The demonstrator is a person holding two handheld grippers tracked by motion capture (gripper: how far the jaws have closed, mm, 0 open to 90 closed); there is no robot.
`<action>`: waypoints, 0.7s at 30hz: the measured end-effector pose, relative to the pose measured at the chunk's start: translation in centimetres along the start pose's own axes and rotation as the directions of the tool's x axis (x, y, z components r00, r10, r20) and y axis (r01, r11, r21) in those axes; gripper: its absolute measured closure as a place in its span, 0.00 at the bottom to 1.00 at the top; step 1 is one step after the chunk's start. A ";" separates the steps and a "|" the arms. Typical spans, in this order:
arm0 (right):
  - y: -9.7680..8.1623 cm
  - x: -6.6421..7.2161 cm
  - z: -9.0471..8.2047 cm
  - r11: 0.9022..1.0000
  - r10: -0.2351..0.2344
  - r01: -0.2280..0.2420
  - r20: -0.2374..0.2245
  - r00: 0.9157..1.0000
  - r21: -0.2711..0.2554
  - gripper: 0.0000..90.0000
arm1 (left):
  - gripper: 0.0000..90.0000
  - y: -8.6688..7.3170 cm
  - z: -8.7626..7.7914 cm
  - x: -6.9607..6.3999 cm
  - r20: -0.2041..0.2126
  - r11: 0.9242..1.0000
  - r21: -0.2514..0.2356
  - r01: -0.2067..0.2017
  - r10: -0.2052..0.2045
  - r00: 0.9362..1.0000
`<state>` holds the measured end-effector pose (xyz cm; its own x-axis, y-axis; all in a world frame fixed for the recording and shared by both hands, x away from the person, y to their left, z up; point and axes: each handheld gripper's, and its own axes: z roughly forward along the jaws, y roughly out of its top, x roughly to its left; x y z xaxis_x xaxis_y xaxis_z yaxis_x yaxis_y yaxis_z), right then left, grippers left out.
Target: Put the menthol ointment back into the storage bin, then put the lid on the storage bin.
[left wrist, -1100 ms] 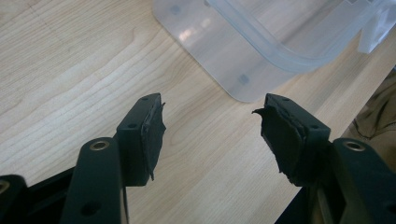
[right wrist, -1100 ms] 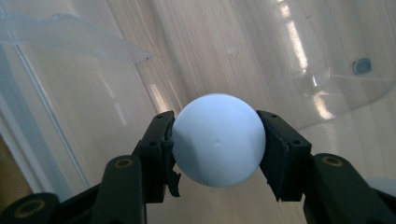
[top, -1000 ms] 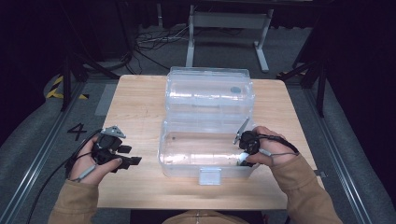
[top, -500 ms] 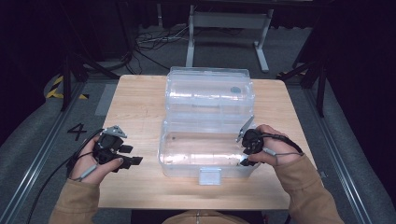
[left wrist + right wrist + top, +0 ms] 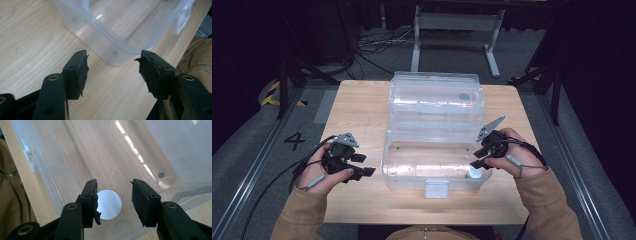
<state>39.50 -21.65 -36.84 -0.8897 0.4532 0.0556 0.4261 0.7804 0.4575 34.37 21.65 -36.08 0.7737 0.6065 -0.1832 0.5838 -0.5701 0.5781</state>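
Your right gripper looks down into a clear plastic storage box standing on a light wooden table. Its two black jaws stand apart, having just been closing, with nothing pressed between them. A flat white round disc lies on the box floor beyond them, partly hidden behind the left jaw. A tan sleeve shows at the left edge.
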 end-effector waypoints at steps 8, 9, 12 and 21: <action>-0.3 -0.1 -1.5 0.990 0.043 -0.038 0.033 0.999 -0.135 0.65 | 0.45 1.4 1.2 -0.9 0.036 0.998 0.013 -0.055 0.054 0.998; -0.2 -0.1 -1.7 0.987 0.050 -0.044 0.035 0.998 -0.153 0.65 | 0.45 1.5 1.3 -0.9 0.040 0.998 0.013 -0.060 0.060 0.997; -0.2 -0.2 -2.2 0.980 0.059 -0.050 0.038 0.998 -0.195 0.65 | 0.45 1.6 1.8 -1.0 0.049 0.998 0.021 -0.064 0.063 0.997; 1.8 -0.6 -4.5 0.954 0.038 -0.016 0.070 0.997 -0.300 0.64 | 0.45 1.8 1.8 -1.4 0.050 0.997 0.019 -0.074 0.073 0.996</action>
<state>40.08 -22.47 -32.00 -0.8590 0.5118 0.0111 0.3715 0.6083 0.7014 34.78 18.82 -36.24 0.8258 0.5346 -0.1797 0.5291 -0.6240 0.5751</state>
